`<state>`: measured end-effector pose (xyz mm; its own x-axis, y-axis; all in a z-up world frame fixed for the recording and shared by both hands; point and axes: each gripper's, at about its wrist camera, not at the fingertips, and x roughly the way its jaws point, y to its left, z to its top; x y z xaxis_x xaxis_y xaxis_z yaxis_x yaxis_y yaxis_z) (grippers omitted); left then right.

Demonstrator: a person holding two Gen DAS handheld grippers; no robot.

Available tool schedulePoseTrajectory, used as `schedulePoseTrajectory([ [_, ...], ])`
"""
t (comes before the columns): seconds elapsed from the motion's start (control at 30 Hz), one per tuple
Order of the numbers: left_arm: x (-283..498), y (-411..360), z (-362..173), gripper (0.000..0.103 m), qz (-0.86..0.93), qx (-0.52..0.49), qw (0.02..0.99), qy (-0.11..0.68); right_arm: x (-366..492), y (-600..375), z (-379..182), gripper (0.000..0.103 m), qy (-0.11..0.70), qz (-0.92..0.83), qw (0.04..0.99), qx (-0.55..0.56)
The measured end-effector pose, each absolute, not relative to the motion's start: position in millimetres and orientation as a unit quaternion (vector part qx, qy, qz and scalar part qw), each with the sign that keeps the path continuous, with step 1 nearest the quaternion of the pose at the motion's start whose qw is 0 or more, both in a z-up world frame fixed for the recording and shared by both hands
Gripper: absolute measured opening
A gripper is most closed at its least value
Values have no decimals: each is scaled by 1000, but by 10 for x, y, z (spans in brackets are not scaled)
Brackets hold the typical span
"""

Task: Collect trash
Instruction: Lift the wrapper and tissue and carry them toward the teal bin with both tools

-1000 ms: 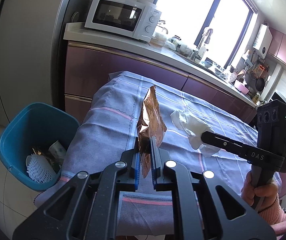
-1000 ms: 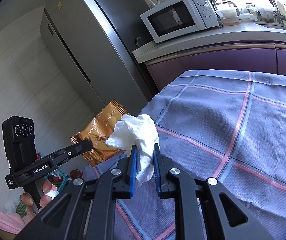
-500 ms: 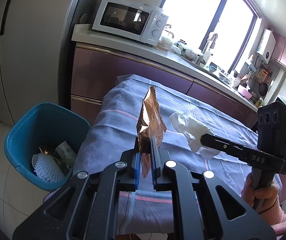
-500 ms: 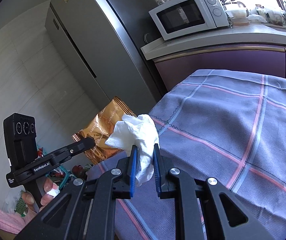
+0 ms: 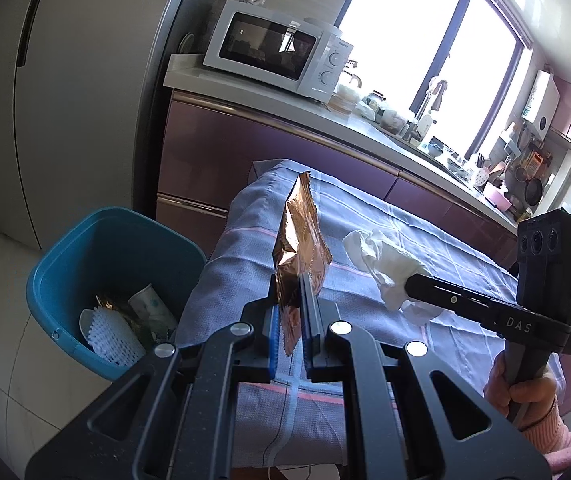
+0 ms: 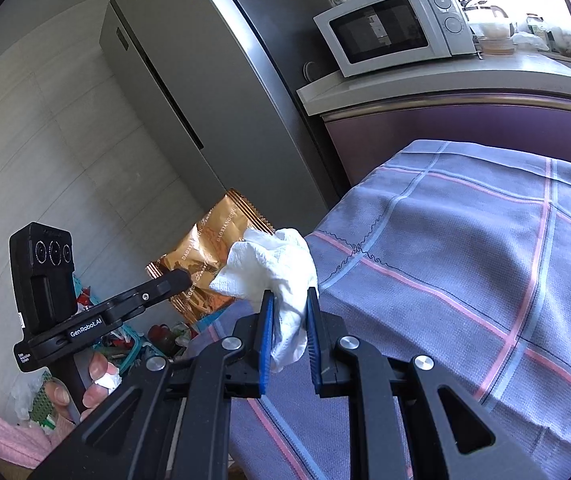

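Shifted since the earlier frame: both grippers have carried their loads toward the end of the table nearest the bin; the round blue plastic bin (image 5: 113,276) now sits larger and closer in the left wrist view, and the tall grey refrigerator (image 6: 189,92) fills more of the right wrist view.

Item 1: left gripper (image 5: 290,312), black frame with blue pads. Jaws pressed together on the lower edge of a crinkled copper-gold foil snack wrapper (image 5: 301,240), which stands upright above the jaws, over the table's end edge, beside the bin but not over it.

Item 2: right gripper (image 6: 289,320), same build. Jaws pinching a crumpled white paper tissue (image 6: 273,268), which bulges above and hangs below the pads, held above the table's corner.

Item 3: blue bin, on the tiled floor just beside the table's end. Contents: white foam netting (image 5: 109,332), a paper cup (image 5: 151,308), other scraps too small to tell.

Item 4: table covered in a blue-grey checked cloth with pink lines (image 6: 465,260).

Item 5: white microwave oven (image 5: 277,56) at the corner of the pale counter (image 5: 285,108), above purple cabinet fronts.

Item 6: person's hand (image 5: 521,388) with pink sleeve, gripping the right gripper's handle.
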<state>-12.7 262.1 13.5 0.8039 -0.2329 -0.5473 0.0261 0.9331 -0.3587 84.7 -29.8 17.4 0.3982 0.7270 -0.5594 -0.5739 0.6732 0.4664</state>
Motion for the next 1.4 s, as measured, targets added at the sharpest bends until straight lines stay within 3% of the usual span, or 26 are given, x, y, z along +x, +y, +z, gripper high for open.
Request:
schedulePoseTrajectory([
  [1.4, -414, 2911, 160, 9, -21, -189, 937, 292, 784, 151, 190, 14, 384, 421, 818, 83],
])
